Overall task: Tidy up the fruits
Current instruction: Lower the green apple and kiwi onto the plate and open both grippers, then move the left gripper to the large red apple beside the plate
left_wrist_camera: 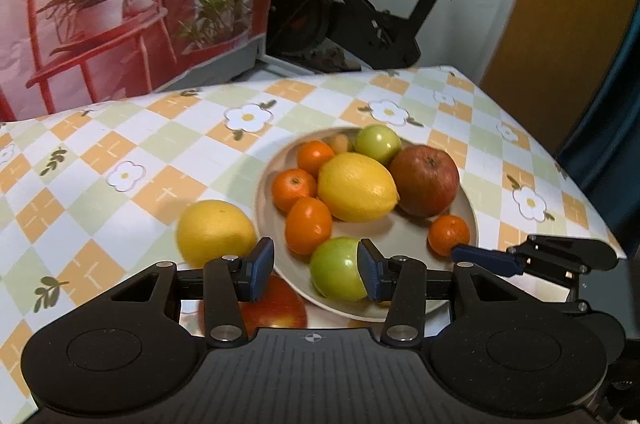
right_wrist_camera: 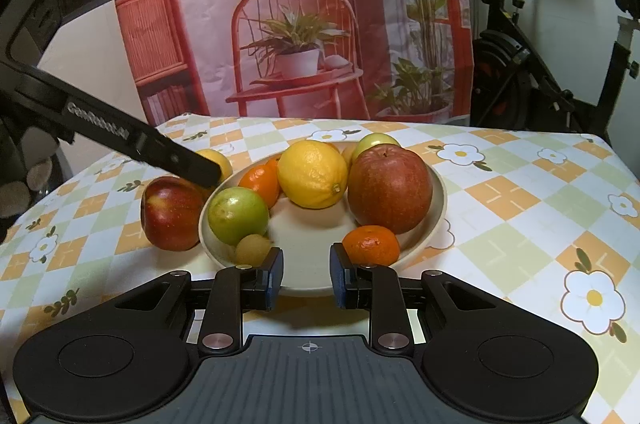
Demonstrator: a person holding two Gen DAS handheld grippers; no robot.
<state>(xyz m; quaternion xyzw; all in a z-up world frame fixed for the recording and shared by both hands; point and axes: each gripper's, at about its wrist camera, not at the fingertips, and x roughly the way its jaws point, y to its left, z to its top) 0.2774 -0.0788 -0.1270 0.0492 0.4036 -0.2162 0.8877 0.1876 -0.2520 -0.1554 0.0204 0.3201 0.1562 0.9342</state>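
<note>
The plate (right_wrist_camera: pixel 438 199) sits mid-surface (right_wrist_camera: pixel 520 191), loaded with a big lemon (right_wrist_camera: pixel 312 173), a red apple (right_wrist_camera: pixel 389 187), two green apples (near one (right_wrist_camera: pixel 238 209)) and several mandarins (right_wrist_camera: pixel 371 244). Off the plate at its 9 o'clock: a second red apple (right_wrist_camera: pixel 172 214) touching the rim, with another lemon (left_wrist_camera: pixel 215 232) just beyond it. The left tool (left_wrist_camera: pixel 316 270) hangs over that side, spread partway with nothing pinched. The right tool (right_wrist_camera: pixel 306 278) is at the plate's 6 o'clock, narrowed as far as it goes, a gap showing between the pads, empty.
</note>
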